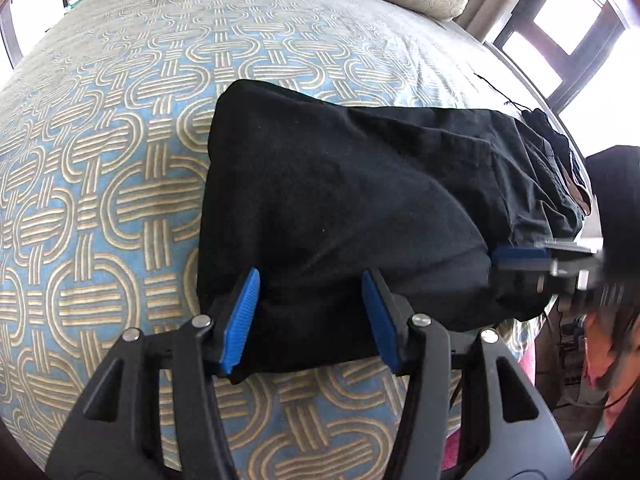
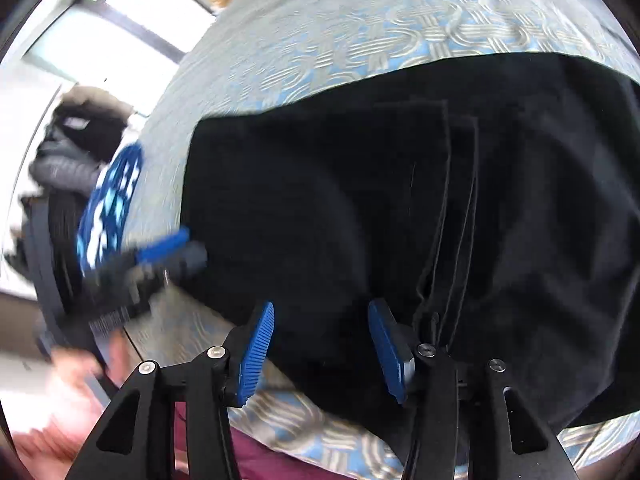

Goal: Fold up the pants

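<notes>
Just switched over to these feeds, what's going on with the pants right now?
A person holding two grippers is folding black pants on a patterned bedspread. The pants lie in a folded bundle near the bed's edge. The left gripper and right gripper both stand open over the near edge of the fabric, gripping nothing. The right wrist view is motion-blurred.

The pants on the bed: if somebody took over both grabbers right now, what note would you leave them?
Left gripper: jaws open, hovering at the near edge of the pants, gripping nothing.
Right gripper: jaws open, also empty, over the same near edge.
Pants: a black folded bundle lying on the patterned bedspread.
Done: at least one fold, cloth let go.
Left: check the bundle is neat; fold again if it should be smaller.
</notes>
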